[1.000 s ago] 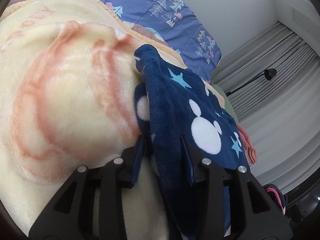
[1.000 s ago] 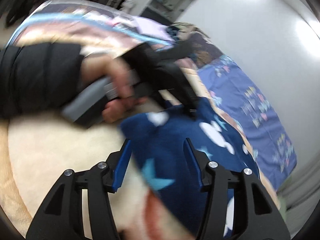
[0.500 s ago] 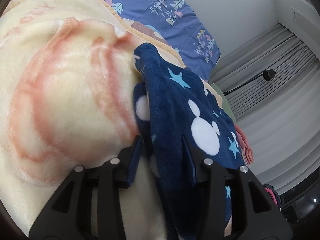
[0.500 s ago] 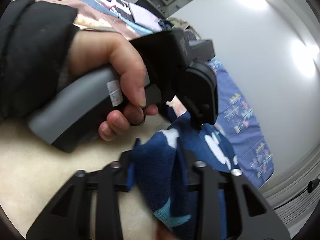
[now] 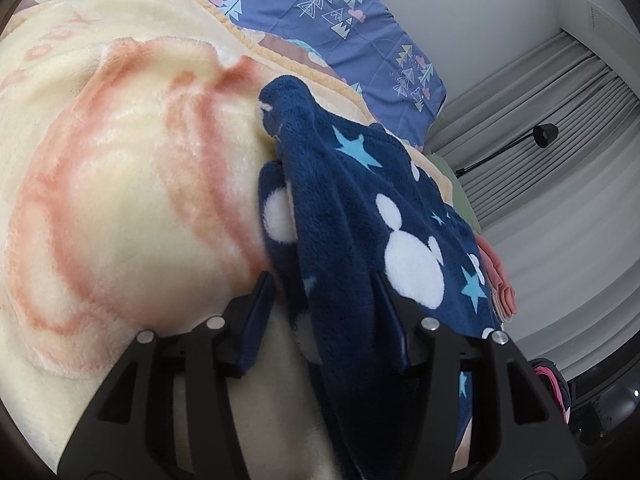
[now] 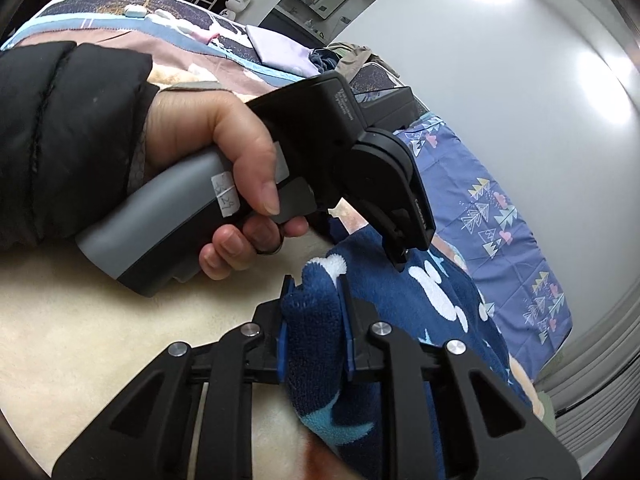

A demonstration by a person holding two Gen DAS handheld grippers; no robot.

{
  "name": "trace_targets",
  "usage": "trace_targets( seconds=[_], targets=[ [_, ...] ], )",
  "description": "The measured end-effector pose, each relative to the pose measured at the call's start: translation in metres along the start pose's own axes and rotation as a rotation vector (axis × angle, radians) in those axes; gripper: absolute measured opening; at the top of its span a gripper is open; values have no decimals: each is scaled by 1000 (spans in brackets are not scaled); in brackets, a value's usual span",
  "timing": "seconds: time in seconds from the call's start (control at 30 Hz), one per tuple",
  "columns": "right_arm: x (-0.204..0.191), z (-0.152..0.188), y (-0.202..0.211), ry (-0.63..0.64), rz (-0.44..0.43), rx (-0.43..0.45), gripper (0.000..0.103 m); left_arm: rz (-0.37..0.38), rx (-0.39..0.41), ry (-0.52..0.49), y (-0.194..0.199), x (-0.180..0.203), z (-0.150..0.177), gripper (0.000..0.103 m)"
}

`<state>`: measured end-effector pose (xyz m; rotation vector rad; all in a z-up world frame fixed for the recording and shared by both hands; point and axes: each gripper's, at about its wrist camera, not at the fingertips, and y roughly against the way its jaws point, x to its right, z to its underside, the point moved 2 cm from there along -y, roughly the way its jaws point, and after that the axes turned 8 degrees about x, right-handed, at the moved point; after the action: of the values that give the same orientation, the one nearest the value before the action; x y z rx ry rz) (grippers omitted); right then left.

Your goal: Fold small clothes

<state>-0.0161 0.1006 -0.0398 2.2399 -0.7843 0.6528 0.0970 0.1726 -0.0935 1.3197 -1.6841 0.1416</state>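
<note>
A right gripper [image 6: 314, 316] clamps its 2 blue-padded jaws on a bunched edge of a navy fleece garment [image 6: 404, 320] printed with white mouse-head shapes and light-blue stars; the jaws are closing, nearly together, with the thick fold squeezed between the pads and rising just above their tips. The garment trails away to the right of the jaws across a cream plush blanket [image 6: 80, 340] spread on a bed.

Just beyond, a person's left hand [image 6: 224, 184], in a black padded sleeve [image 6: 60, 128], grips the grey handle of the left gripper [image 5: 324, 300], whose black head hangs over the same garment.

From the left wrist view, that gripper's jaws are opening and stand about half apart. The navy fleece garment [image 5: 360, 208] runs up between them, lying against the right finger, while the left finger sits just beside the cloth with a gap showing; the pads do not pinch it. The garment's far end rises to a rounded peak over the cream plush blanket [image 5: 120, 180] with its orange pattern.

Farther back lie a blue tree-print duvet [image 5: 340, 32], a folded coral cloth [image 5: 498, 276] at the bed's edge, and grey curtains [image 5: 540, 120].
</note>
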Motion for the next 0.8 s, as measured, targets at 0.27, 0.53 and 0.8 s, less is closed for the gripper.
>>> trace_targets(
  seconds=[0.27,0.53,0.8],
  targets=[
    [-11,10,19,81,8,4,45,19,-8,11,4,-1,-3,52],
    [-22,14,-10,162,137,-26,47,11,-50,-10,-13,1,-12,57],
    [20,-1,14,-48,133,30,18,21,18,-26,-2,25,-26,26]
  ],
)
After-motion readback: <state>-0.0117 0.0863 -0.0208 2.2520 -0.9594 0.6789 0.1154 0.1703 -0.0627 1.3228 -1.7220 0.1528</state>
